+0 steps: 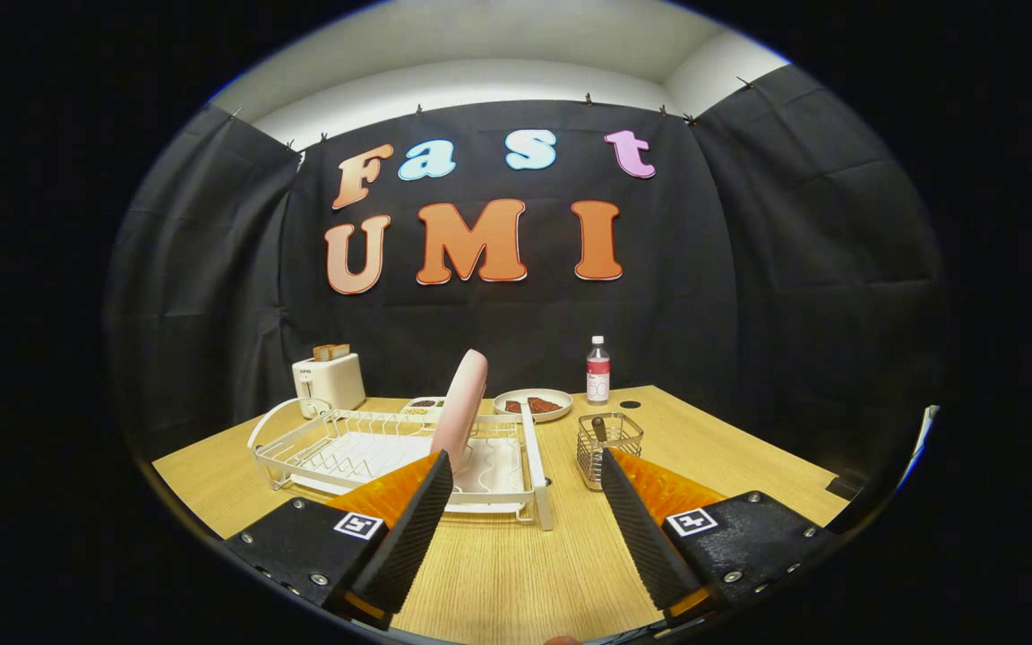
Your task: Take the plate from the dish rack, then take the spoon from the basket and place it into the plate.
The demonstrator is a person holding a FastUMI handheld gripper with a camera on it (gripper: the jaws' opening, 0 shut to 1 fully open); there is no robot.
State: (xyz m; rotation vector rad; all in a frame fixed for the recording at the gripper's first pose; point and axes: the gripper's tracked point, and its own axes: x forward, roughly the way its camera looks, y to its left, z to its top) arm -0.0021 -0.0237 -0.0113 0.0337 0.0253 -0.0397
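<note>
A pink plate (pixel 464 403) stands on edge in the white wire dish rack (pixel 337 448), just beyond the tip of my left finger. To the right of the rack sits a small wire basket (pixel 609 443) with a dark spoon handle (pixel 599 428) sticking up in it, just ahead of my right finger. My gripper (pixel 525 470) hovers above the wooden table, open wide, nothing between its fingers.
At the back of the table (pixel 498 573) stand a white toaster (pixel 328 381) with toast, a plate of dark food (pixel 534 405), a small dish (pixel 426 405) and a water bottle (pixel 598 370). A round hole (pixel 630 404) lies near the bottle.
</note>
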